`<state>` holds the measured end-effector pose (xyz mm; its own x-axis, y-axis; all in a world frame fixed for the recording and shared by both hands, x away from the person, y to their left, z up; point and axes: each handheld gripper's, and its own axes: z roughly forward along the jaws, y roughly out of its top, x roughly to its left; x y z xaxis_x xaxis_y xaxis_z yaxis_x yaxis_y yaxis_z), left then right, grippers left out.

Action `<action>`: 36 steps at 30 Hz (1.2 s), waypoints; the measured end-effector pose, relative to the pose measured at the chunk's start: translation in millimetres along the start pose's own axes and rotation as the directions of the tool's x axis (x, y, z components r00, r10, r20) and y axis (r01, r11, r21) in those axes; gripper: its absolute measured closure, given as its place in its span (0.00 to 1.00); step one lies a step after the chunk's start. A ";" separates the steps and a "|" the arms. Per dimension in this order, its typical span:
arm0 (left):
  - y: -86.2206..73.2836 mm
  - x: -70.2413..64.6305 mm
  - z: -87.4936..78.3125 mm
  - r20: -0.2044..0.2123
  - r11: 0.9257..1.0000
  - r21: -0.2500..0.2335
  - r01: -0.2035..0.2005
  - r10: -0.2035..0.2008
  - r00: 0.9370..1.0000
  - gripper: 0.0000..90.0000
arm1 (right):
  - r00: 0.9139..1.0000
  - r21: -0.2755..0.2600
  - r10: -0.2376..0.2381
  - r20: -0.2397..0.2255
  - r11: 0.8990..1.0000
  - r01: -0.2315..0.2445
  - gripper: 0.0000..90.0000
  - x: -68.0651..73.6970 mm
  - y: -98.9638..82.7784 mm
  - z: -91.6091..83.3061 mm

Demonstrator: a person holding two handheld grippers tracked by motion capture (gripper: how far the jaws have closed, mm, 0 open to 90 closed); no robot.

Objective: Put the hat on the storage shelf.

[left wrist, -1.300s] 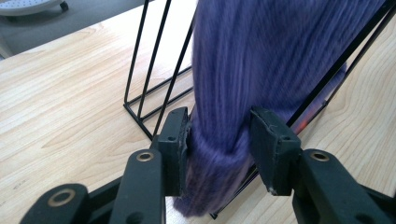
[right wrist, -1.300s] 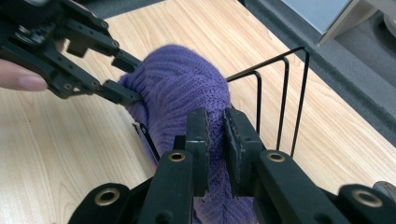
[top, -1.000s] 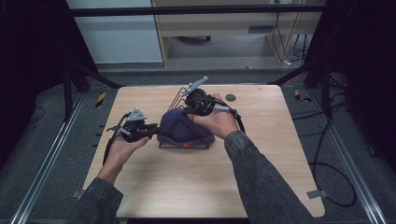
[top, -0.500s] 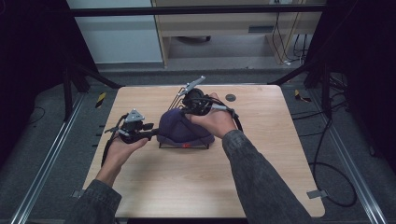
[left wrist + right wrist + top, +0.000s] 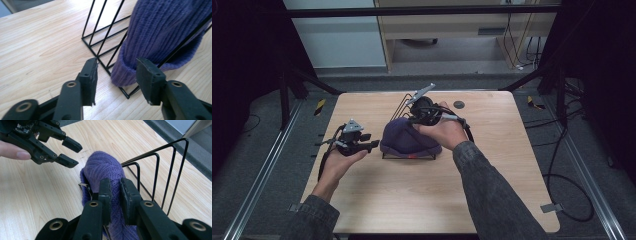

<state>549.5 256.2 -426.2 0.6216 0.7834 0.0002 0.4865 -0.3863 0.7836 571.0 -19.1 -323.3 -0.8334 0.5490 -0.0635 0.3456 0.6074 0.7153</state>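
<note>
A purple knit hat (image 5: 409, 141) is draped over a black wire rack (image 5: 404, 103) in the middle of the wooden table (image 5: 492, 190). My right gripper (image 5: 412, 120) comes at it from the far right and is shut on a fold of the hat (image 5: 100, 167) near its crown; the right gripper (image 5: 115, 182) has knit fabric pinched between its jaws. My left gripper (image 5: 374, 145) sits just left of the hat. Its jaws have just been opening, and the left gripper (image 5: 116, 66) stands open with the hat's rolled brim (image 5: 125, 72) and a rack (image 5: 100, 32) corner between the pads, untouched.
A small dark disc (image 5: 458, 104) lies on the table behind my right hand. The rack's tall wire loops (image 5: 172, 170) rise to the right of the hat. Bare wood stretches in front of the hat and to the right. Cables trail from both grippers.
The left gripper's jaws have spread apart, letting go of the hat's left brim. The right gripper stays clamped on the hat in the same place.
</note>
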 end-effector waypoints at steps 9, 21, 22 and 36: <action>-8.5 -5.5 -0.9 -0.027 0.999 0.016 0.028 -0.027 0.999 0.43 | 1.000 -0.013 0.001 -0.002 1.000 -0.001 0.87 1.2 -1.8 -3.6; -33.6 12.4 -8.7 -0.082 0.998 0.012 0.057 -0.056 0.995 0.27 | 1.000 -0.063 0.006 -0.001 0.998 -0.006 0.85 4.5 1.9 -19.3; -33.6 12.4 -8.7 -0.082 0.998 0.012 0.057 -0.056 0.995 0.26 | 1.000 -0.070 0.011 0.001 0.997 -0.011 0.83 4.7 1.6 -20.5; -63.6 15.8 0.1 -0.081 0.987 0.134 0.089 -0.079 0.994 0.13 | 0.994 -0.106 0.082 0.066 0.992 -0.075 0.49 1.9 -9.2 -48.5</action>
<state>528.3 293.1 -476.1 0.5295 0.8482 -0.0111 0.6177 -0.3766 0.6903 545.3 -51.4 -296.2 -0.7720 0.6336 -0.0506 0.3592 0.5006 0.7877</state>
